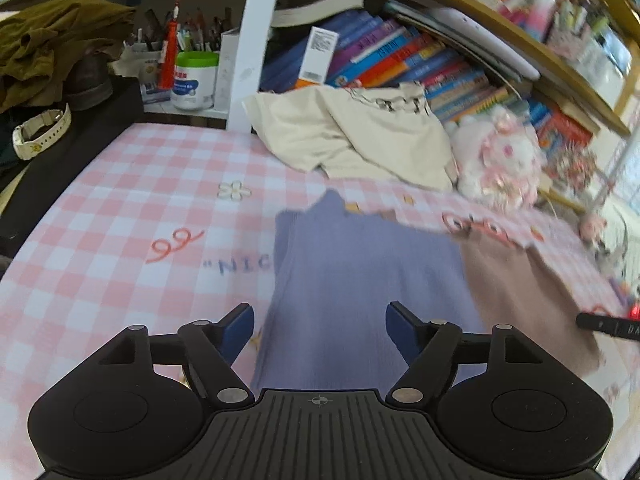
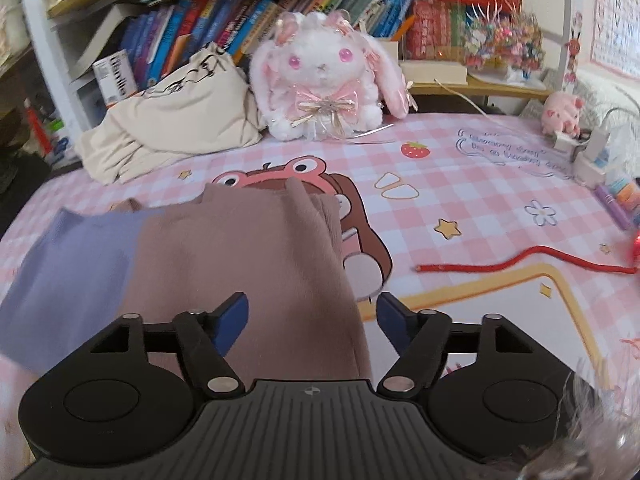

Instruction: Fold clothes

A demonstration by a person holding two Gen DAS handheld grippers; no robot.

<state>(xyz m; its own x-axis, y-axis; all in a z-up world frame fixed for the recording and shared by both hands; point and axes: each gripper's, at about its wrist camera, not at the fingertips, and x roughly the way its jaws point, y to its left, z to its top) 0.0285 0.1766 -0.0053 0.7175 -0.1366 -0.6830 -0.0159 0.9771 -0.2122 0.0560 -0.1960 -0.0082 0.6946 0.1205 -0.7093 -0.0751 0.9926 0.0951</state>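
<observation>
Purple cloth [image 1: 360, 280] & brown cloth [image 2: 248, 264] lie flat mid-frame, looks part-folded; cream heap [image 1: 352, 140] upper centre untouched. Left gripper [image 1: 320, 332], right gripper [image 2: 312, 320]: jaws wide, nothing held.

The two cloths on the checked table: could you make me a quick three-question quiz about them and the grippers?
1. True or false: the left gripper is shut on the purple cloth.
2. Which cloth lies under the right gripper? A purple, B brown, C cream.
3. What toy sits behind the cloths?

Key: 1 false, it is open; 2 B; 3 a plush rabbit.
</observation>
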